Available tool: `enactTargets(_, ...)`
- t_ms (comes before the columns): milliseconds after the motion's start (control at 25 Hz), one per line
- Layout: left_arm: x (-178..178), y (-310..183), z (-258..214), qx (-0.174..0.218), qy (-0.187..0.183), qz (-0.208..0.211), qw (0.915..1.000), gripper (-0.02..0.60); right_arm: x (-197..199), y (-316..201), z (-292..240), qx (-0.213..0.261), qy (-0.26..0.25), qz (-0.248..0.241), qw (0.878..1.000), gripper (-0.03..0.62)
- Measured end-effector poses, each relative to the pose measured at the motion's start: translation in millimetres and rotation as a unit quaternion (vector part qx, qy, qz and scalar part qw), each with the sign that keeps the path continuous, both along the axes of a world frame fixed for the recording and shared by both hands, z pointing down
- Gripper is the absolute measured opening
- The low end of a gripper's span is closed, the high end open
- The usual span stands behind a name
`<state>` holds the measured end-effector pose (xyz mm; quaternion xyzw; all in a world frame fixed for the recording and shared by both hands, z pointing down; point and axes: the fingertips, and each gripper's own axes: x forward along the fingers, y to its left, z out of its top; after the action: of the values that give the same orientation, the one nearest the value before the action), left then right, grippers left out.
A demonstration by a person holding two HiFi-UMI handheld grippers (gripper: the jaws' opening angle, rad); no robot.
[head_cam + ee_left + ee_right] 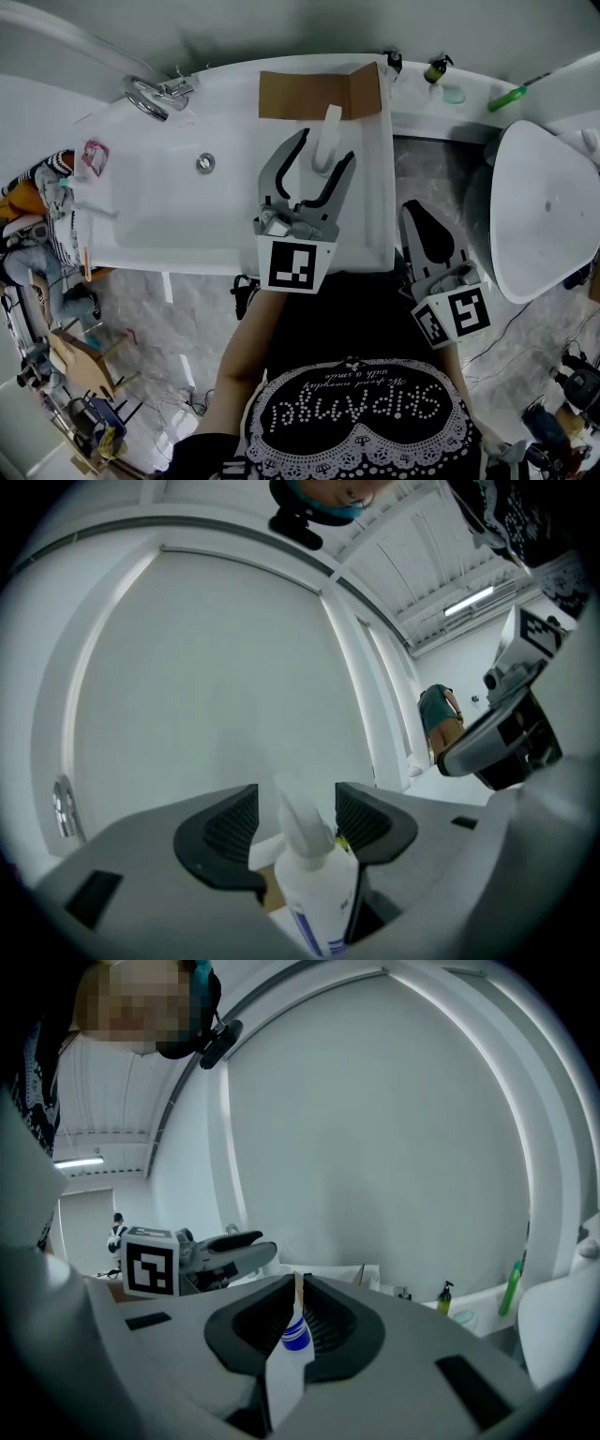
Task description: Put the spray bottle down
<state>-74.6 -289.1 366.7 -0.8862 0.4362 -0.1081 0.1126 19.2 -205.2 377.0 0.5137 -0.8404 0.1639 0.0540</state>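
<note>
A white spray bottle (328, 139) stands upright on the right-hand ledge of the white bathtub (377, 220), just in front of a piece of brown cardboard (319, 94). My left gripper (326, 150) is open, with a jaw on each side of the bottle. In the left gripper view the spray bottle (314, 878) lies nearer the right jaw, and a gap shows beside the left jaw of the left gripper (296, 803). My right gripper (413, 211) hangs to the right of the tub over the floor. In its own view the right gripper (298, 1288) is shut on a thin white piece with a blue band (292, 1340).
A chrome tap (150, 94) and a drain (205, 163) lie in the tub's left half. On the back shelf are a small dark pump bottle (435, 69) and a green bottle (507, 97). A white rounded fixture (548, 206) stands at right; clutter fills the left floor.
</note>
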Motion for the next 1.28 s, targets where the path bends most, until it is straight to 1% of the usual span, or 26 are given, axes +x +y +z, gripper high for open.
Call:
enactTargets(80, -13.8, 9.6, -17.0, -0.001, -0.003, -0.002, 1.0, 0.25, -3.6, 1.6, -0.8, 0.002, 0.0, -0.004, 1.0, 0.04)
enactTargets(120, -22.2, 15.0, -26.5, -0.009, 0.011, -0.008, 0.9999, 0.25, -5.5, 2.2, -1.2, 0.002, 0.0, -0.006, 1.0, 0.04)
enactTargets(200, -38.2, 23.2, -47.2, -0.028, 0.063, -0.022, 0.9974, 0.25, -7.5, 1.5, -1.4, 0.003, 0.0, -0.012, 1.0, 0.04)
enactTargets(280, -53.5, 30.4, -66.6, -0.029, 0.094, -0.028, 0.9948, 0.238, -9.4, 0.8, -1.5, 0.004, 0.001, -0.017, 1.0, 0.04)
enactTargets(320, -63.5, 35.6, -75.0, -0.025, 0.104, -0.031, 0.9938, 0.177, -11.8, 1.8, -2.1, 0.005, 0.002, -0.021, 1.0, 0.04)
enactTargets(360, -74.9, 41.9, -82.7, -0.019, 0.115, -0.036, 0.9926, 0.089, -15.1, 3.5, -3.2, 0.007, 0.003, -0.024, 1.0, 0.04)
enactTargets(400, -86.6, 48.8, -89.1, -0.016, 0.126, -0.042, 0.991, 0.042, -18.6, 5.6, -4.5, 0.01, 0.004, -0.027, 1.0, 0.04)
enactTargets(480, -106.5, 61.5, -96.1, -0.017, 0.144, -0.056, 0.9879, 0.009, -22.3, 8.4, -5.9, 0.013, 0.005, -0.033, 0.999, 0.04)
enactTargets(640, -134.1, 88.1, -91.9, -0.02, 0.143, -0.089, 0.9855, 0.005, -22.0, 10.9, -5.6, 0.016, 0.009, -0.038, 0.999, 0.04)
enactTargets(720, -145.2, 100.1, -86.4, -0.028, 0.15, -0.112, 0.9819, 0.005, -22.3, 12.0, -5.6, 0.017, 0.011, -0.039, 0.999, 0.04)
enactTargets(840, -154.2, 115.2, -80.2, -0.034, 0.158, -0.129, 0.9783, 0.005, -22.6, 12.7, -5.3, 0.017, 0.015, -0.041, 0.999, 0.04)
enactTargets(1000, -157.6, 129.8, -74.2, -0.042, 0.152, -0.136, 0.9781, 0.005, -23.5, 14.4, -5.1, 0.016, 0.02, -0.047, 0.999, 0.04)
enactTargets(1200, -164.8, 142.6, -68.1, -0.044, 0.163, -0.147, 0.9746, 0.005, -24.4, 15.0, -3.6, 0.015, 0.027, -0.049, 0.998, 0.04)
enactTargets(1280, -164.6, 148.5, -64.5, -0.047, 0.163, -0.145, 0.9748, 0.005, -22.8, 15.2, -3.6, 0.015, 0.028, -0.047, 0.998, 0.04)
